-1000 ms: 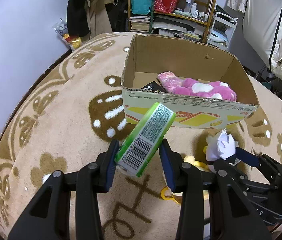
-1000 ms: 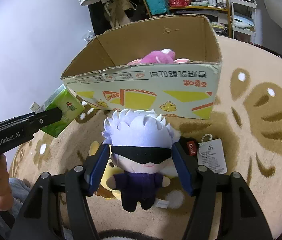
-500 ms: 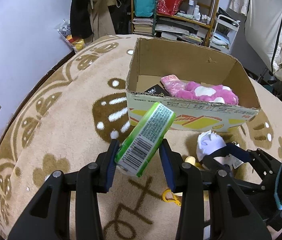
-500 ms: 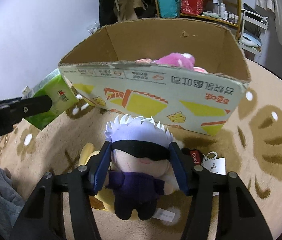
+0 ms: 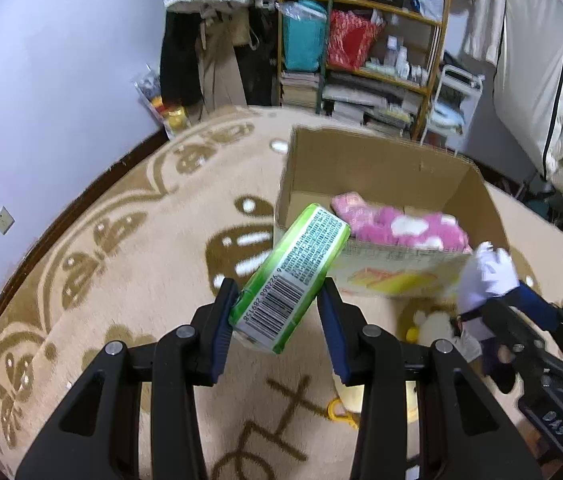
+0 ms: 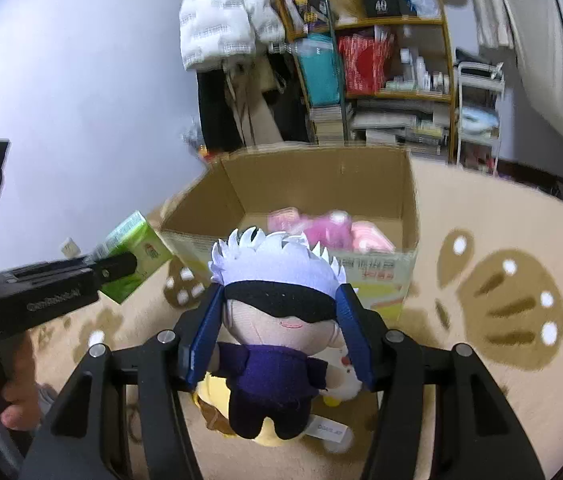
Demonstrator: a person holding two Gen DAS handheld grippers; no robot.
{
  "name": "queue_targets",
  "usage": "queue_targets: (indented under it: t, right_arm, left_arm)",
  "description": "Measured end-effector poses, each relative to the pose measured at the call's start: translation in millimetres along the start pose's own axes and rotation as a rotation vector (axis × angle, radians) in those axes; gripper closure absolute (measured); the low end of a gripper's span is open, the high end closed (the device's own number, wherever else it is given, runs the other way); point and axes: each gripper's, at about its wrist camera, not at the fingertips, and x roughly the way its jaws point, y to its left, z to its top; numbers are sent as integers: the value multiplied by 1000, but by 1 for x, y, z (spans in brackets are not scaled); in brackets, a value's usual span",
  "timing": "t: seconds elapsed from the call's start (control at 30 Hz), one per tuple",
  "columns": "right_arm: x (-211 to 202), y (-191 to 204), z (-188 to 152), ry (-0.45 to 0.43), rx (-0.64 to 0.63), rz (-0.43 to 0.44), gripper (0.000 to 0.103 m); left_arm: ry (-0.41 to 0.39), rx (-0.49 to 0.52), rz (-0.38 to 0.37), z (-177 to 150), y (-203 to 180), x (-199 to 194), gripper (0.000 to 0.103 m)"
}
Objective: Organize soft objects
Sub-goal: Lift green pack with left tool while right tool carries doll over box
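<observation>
My left gripper [image 5: 277, 312] is shut on a green tissue pack [image 5: 291, 276] and holds it above the carpet, just in front of the left corner of an open cardboard box [image 5: 365, 160]. The pack also shows in the right wrist view [image 6: 137, 256]. My right gripper [image 6: 277, 320] is shut on a white-haired plush doll [image 6: 277, 312] with a black blindfold, lifted in front of the box [image 6: 321, 184]. The doll shows in the left wrist view [image 5: 485, 276]. Pink plush things [image 5: 401, 226] lie inside the box.
A yellow plush toy [image 6: 265, 436] lies on the beige patterned carpet [image 5: 121, 280] under the doll. Shelves with books and bags [image 5: 361, 60] stand behind the box. Clothes hang by the wall [image 5: 21, 80] at the left.
Both grippers have risen with their loads. The doll has come up off the carpet to the height of the box's rim. The tissue pack has moved closer to the box.
</observation>
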Motion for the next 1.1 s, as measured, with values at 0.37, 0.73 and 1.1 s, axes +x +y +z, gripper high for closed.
queue_targets:
  t: [0.37, 0.73, 1.1]
  right_arm:
    - [-13, 1, 38, -143, -22, -4, 43]
    - [10, -13, 63, -182, -55, -32, 43]
    - [33, -26, 74, -178, -85, -31, 43]
  left_arm:
    - [-140, -1, -10, 31, -8, -12, 64]
    - [-167, 57, -23, 56, -32, 10, 64]
    - [-181, 99, -31, 63, -45, 19, 64]
